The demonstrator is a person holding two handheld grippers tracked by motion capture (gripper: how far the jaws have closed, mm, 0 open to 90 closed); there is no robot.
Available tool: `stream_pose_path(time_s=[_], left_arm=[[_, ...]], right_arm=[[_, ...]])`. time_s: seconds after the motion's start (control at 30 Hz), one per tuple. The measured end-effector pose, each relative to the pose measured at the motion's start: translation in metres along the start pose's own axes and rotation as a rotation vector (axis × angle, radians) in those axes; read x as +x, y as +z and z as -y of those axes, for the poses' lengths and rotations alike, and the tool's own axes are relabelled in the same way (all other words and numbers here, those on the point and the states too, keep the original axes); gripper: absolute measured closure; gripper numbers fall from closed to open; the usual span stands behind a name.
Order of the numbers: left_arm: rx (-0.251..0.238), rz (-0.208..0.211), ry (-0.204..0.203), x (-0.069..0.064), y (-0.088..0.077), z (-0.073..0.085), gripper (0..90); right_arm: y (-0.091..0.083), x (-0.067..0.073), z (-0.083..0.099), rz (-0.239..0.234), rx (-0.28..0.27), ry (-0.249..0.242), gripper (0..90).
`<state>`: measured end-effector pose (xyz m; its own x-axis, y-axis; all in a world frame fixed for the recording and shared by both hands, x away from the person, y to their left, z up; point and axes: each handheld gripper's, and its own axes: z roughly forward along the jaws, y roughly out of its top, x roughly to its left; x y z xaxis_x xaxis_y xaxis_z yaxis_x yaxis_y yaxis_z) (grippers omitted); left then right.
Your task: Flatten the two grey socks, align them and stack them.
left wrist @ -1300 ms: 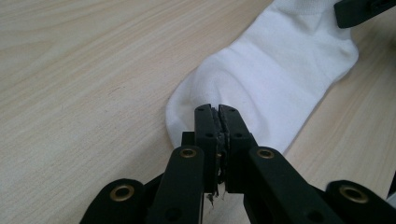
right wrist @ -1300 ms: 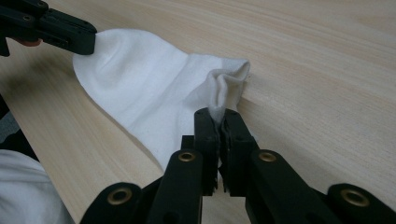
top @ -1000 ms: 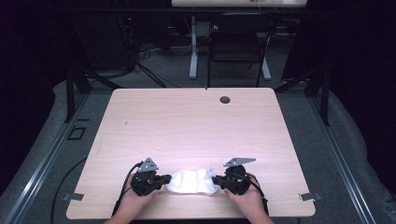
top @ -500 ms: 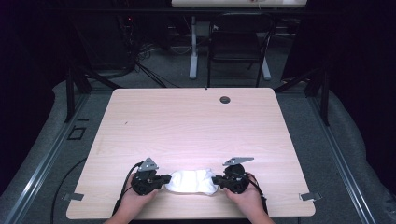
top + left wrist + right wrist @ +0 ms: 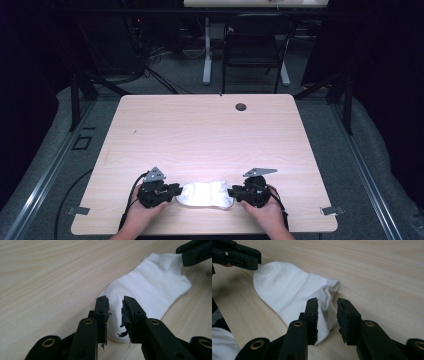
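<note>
You have a plain white sock (image 5: 205, 194) with no pattern, lying on a pale wood-grain counter (image 5: 210, 135). Your left tool (image 5: 172, 191) and right tool (image 5: 236, 193) are both black, each topped by a grey plate. The floor (image 5: 380, 165) around the counter is grey.

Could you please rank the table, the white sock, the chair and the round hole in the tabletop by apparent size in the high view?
1. table
2. chair, though it stands farther from the camera, so it may look smaller than it is
3. white sock
4. round hole
</note>
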<state>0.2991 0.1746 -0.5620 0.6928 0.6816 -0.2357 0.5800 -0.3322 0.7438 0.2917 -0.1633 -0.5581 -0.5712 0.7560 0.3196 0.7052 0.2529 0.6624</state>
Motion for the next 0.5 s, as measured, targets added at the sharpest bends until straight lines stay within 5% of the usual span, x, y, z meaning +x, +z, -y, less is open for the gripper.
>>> stream_pose_path(time_s=[0.2,0.5], left_arm=[[-0.014,0.014,0.018,-0.006,-0.004,-0.003,68.9],[0.013,0.032,0.053,-0.015,0.006,-0.001,63.3]], right_arm=[[-0.008,0.006,-0.004,-0.015,-0.067,-0.014,68.7],[0.006,0.027,-0.017,-0.042,0.005,-0.145,63.3]])
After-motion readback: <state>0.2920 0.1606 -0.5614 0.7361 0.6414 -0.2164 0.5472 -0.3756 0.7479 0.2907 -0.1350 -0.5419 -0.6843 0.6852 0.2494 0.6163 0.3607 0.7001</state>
